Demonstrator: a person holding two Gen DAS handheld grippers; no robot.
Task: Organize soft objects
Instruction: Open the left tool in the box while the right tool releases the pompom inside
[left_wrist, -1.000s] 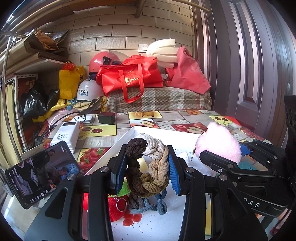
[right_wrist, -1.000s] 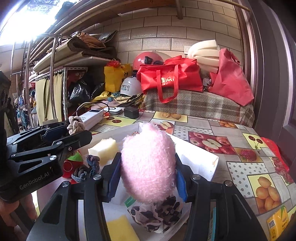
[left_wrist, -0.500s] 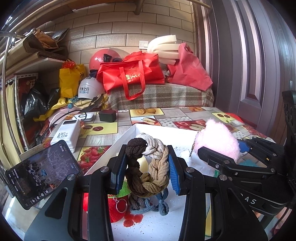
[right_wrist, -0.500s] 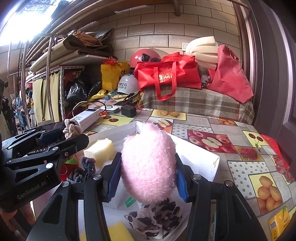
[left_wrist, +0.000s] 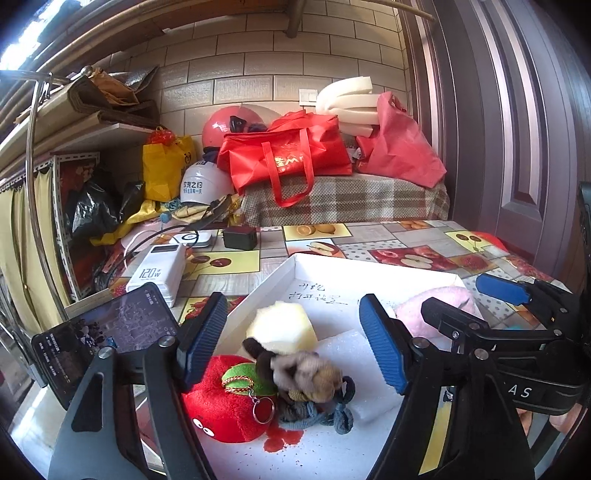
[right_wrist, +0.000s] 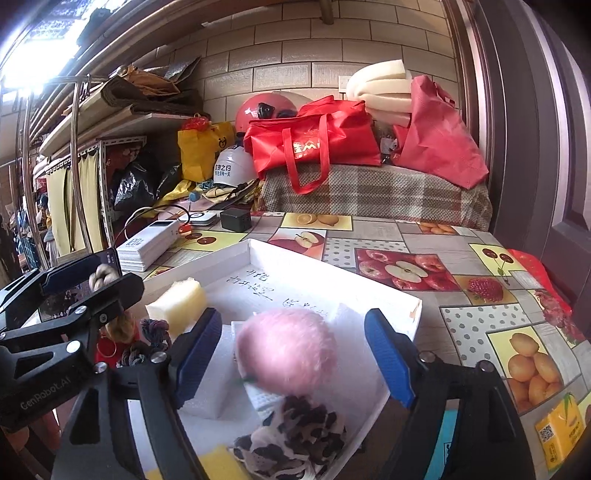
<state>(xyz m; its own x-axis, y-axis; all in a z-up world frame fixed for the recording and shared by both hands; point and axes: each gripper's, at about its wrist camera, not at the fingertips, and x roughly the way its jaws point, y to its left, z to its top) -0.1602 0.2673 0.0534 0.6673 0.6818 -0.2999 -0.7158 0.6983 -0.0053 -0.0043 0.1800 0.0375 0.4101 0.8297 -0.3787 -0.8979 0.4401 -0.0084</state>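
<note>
Both tools stand wide over the white tray (left_wrist: 295, 260), holding nothing. Between the blue pads of the left tool (left_wrist: 295, 345) lies the braided rope toy (left_wrist: 303, 373), brown and beige, blurred, resting in the tray on a grey-blue knotted rope (left_wrist: 317, 415) and against a red plush apple (left_wrist: 225, 400) with a green leaf and a key ring. Just behind it sits a pale yellow sponge block (left_wrist: 282, 326), touching a white foam slab (left_wrist: 354, 365).

Between the pads of the right tool (right_wrist: 291, 363) sits the pink fluffy ball (right_wrist: 288, 354), also blurred; whether it touches the tray floor I cannot quite tell. In front of it lies a black-and-white spotted cloth (right_wrist: 295, 435). The left tool's body reads "GenRobot.AI" in the right view.

Handwriting in dark ink (right_wrist: 258, 286) crosses the tray floor, too loose to read. To the left a phone (left_wrist: 103, 332) leans with its screen lit, and behind it a white power bank (left_wrist: 157, 273) is marked "120W". The surface wears a fruit-print cloth (right_wrist: 406, 269); a yellow carton with a QR code (right_wrist: 557, 432) sits at its near right corner.

Farther back, a white helmet (left_wrist: 201, 188) carries Chinese lettering, and a red bag (left_wrist: 288, 158) has gold characters.
</note>
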